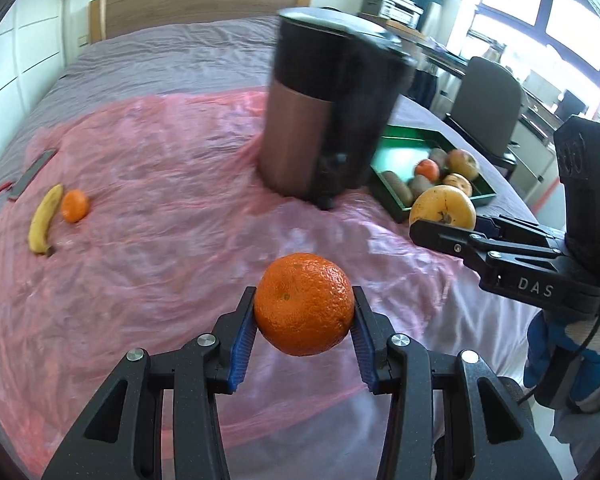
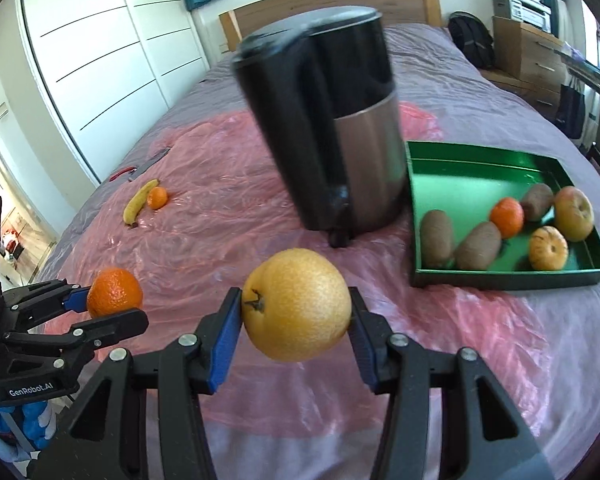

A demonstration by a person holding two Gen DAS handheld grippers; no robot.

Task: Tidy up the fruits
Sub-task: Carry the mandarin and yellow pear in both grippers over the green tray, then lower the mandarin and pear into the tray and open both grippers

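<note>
My left gripper is shut on an orange, held above the pink plastic sheet. My right gripper is shut on a yellow pear-like fruit, also held above the sheet. The right gripper shows in the left wrist view with the yellow fruit. The left gripper with its orange shows in the right wrist view. A green tray on the right holds several kiwis, a tangerine, an apple and another fruit. A banana and small tangerine lie far left.
A black and copper kettle stands in the middle of the bed, just left of the tray. A knife and red-handled tool lie at the far left of the sheet. A chair and desk stand beside the bed.
</note>
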